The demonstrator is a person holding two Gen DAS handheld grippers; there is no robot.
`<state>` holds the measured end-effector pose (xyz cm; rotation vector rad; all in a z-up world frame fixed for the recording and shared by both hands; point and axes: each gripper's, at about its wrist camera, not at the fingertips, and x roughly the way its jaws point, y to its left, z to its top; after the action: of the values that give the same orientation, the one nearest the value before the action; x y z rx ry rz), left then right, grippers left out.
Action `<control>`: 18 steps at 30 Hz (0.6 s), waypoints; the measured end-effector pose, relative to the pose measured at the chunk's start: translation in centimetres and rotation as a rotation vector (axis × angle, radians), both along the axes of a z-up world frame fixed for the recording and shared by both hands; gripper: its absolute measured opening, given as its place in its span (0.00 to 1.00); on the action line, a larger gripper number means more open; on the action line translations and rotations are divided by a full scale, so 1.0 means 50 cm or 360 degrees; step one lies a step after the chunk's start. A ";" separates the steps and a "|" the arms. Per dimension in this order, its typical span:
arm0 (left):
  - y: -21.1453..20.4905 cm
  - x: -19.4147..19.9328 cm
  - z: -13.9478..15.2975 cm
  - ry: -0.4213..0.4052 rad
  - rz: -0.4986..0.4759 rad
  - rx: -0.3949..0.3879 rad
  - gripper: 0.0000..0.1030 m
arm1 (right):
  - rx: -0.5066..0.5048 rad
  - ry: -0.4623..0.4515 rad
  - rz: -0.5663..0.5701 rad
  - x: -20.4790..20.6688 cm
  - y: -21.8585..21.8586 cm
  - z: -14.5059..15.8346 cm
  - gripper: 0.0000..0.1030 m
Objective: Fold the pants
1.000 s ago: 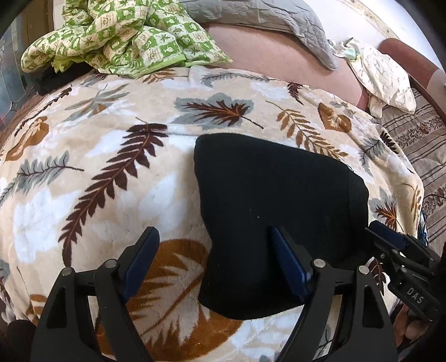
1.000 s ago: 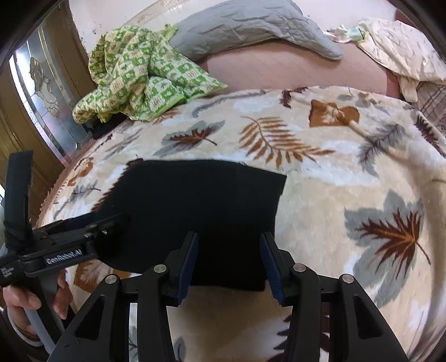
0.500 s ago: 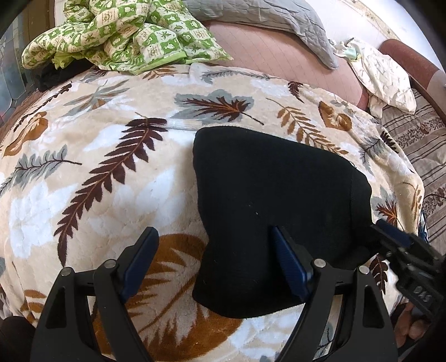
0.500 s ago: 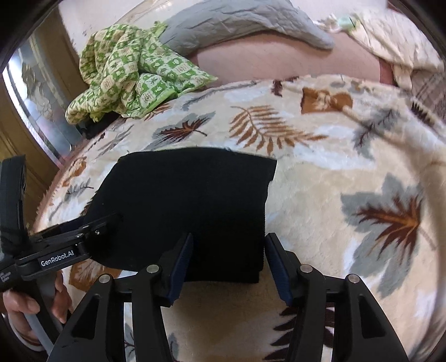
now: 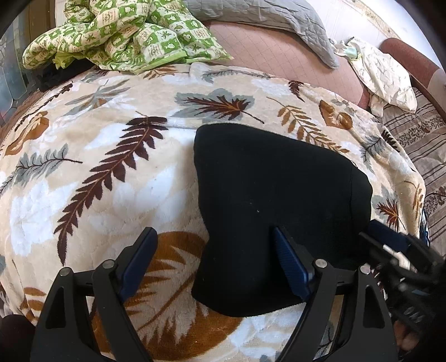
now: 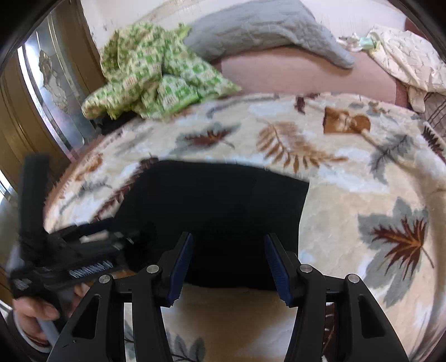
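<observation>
The black pants [image 5: 273,200] lie folded into a compact rectangle on the leaf-print blanket [image 5: 106,178]; they also show in the right wrist view [image 6: 223,211]. My left gripper [image 5: 213,257] is open and empty, held just above the pants' near-left edge. My right gripper [image 6: 227,263] is open and empty, over the pants' near edge. Each gripper shows in the other's view: the right one [image 5: 395,253] at the pants' right side, the left one [image 6: 83,245] at their left side.
A green checked quilt [image 5: 125,36] is bunched at the back left of the bed. A grey pillow [image 5: 267,19] and a cream cloth [image 5: 382,75] lie at the back. A wooden mirrored door [image 6: 50,92] stands at the left.
Both grippers have drawn back a little from the pants and stayed open. The right wrist view is now blurred from motion. The pants have not moved.
</observation>
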<state>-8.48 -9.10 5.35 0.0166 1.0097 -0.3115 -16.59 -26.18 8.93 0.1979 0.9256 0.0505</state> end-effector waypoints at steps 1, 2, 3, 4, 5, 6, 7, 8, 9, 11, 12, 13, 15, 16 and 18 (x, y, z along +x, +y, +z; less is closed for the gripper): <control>0.000 -0.001 -0.001 0.0001 0.0003 -0.0002 0.84 | -0.0009 0.0008 -0.0004 -0.002 0.000 -0.009 0.53; 0.000 0.000 -0.002 0.0000 0.0002 -0.0001 0.84 | -0.0023 -0.0004 -0.0005 -0.008 0.000 -0.021 0.53; 0.000 0.000 -0.002 0.0000 0.0001 -0.0001 0.84 | -0.0023 -0.0004 -0.0005 -0.008 0.000 -0.021 0.53; 0.001 -0.001 -0.002 -0.0001 0.0002 -0.0001 0.84 | -0.0031 -0.0004 -0.0003 -0.009 0.001 -0.023 0.53; 0.001 0.000 -0.002 0.0000 0.0001 -0.0002 0.84 | -0.0042 -0.0003 0.0001 -0.008 0.001 -0.024 0.53; 0.001 0.000 -0.003 -0.0002 0.0001 -0.0001 0.84 | -0.0050 -0.0002 0.0005 -0.008 0.002 -0.023 0.53; 0.000 0.000 -0.002 -0.0002 -0.0001 0.0001 0.84 | -0.0048 0.0001 0.0004 -0.007 0.002 -0.022 0.53; 0.000 0.000 -0.002 -0.0005 -0.0002 0.0004 0.84 | -0.0041 0.0000 0.0001 -0.008 0.002 -0.022 0.53; 0.001 -0.001 0.000 -0.0012 -0.0001 0.0008 0.84 | -0.0023 -0.0002 -0.0006 -0.008 0.001 -0.018 0.53; 0.001 -0.003 0.007 -0.0030 0.0003 0.0015 0.84 | 0.0006 -0.0012 -0.0014 -0.010 -0.002 -0.007 0.52; 0.001 -0.005 0.010 -0.0040 0.0002 0.0022 0.84 | 0.0014 -0.0018 -0.0016 -0.010 -0.005 -0.001 0.52; -0.001 -0.006 0.013 -0.0046 0.0000 0.0029 0.84 | 0.0021 -0.0033 -0.0023 -0.012 -0.007 0.008 0.52; -0.004 -0.008 0.017 -0.0056 -0.0009 0.0046 0.84 | 0.0019 -0.0052 -0.0033 -0.012 -0.011 0.021 0.52; -0.004 -0.008 0.019 -0.0061 -0.0010 0.0049 0.84 | 0.0019 -0.0059 -0.0037 -0.012 -0.012 0.026 0.52; -0.003 -0.009 0.024 -0.0064 -0.0009 0.0047 0.84 | 0.0030 -0.0071 -0.0049 -0.010 -0.017 0.032 0.53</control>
<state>-8.91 -9.25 6.55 0.0526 0.9742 -0.3002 -17.09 -27.03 10.55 0.2274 0.8775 0.0352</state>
